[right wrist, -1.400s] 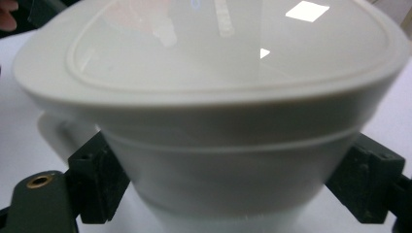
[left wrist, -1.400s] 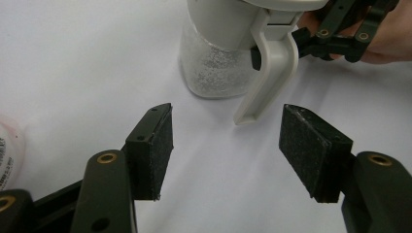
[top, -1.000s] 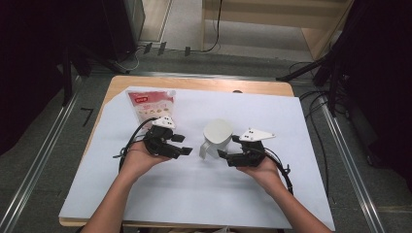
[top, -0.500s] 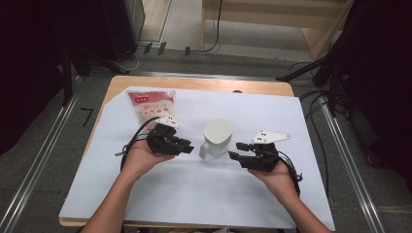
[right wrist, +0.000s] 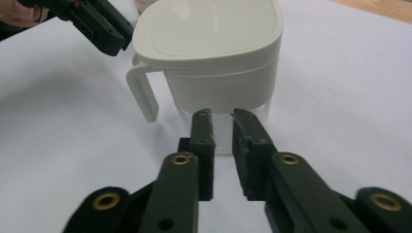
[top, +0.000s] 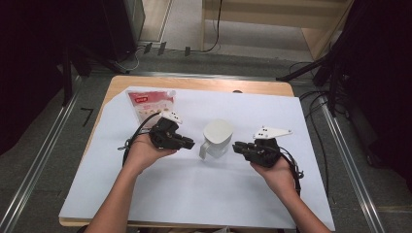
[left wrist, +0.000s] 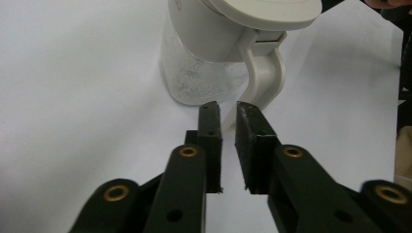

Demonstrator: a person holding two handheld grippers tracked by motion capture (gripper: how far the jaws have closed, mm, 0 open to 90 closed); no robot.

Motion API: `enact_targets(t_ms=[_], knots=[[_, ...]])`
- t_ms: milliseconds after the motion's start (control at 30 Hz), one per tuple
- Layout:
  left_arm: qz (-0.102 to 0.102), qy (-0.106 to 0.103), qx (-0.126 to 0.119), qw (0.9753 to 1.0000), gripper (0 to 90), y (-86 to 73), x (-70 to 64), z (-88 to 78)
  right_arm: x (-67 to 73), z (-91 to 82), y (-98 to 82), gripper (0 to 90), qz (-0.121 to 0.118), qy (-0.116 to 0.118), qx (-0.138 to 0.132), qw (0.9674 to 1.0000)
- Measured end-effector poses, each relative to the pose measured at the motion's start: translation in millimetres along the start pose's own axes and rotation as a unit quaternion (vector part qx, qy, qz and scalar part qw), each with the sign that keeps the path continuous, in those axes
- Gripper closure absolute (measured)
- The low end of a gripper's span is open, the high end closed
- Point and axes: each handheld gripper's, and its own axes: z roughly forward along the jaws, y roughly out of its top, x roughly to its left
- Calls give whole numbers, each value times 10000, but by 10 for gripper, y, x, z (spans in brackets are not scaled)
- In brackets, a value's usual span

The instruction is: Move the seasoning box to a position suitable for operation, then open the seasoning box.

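Left gripper (top: 187, 143) sits level in the left hand (top: 141, 151), pointing inward; its jaws have just been closing, nearly together, nothing between them; right gripper (top: 237, 147) faces it from the right hand (top: 274, 169), jaws likewise just closing on nothing; both forearms angle in from below.

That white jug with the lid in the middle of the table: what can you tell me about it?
The jug stands upright on the white sheet covering the table, between the two hand-held grippers, neither of which touches it. It has a flat, rounded off-white lid, a matching off-white upper band and a looped handle, all plastic-looking. The lower body is clear and speckled with droplets or bubbles; whether it holds liquid is hard to tell. Seen from above, the handle points toward the person's side of the table.
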Motion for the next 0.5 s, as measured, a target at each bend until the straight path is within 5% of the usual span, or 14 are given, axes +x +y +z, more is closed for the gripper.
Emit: enact_targets(t_ms=[133,500], knots=[[45,15,77,10000,900,2,11,42,-20,17,-27,896,-20,-64,-82,9999],[51,-92,-42,9999,900,18,-7,127,-14,93,-40,900,135,-46,-103,9998]])
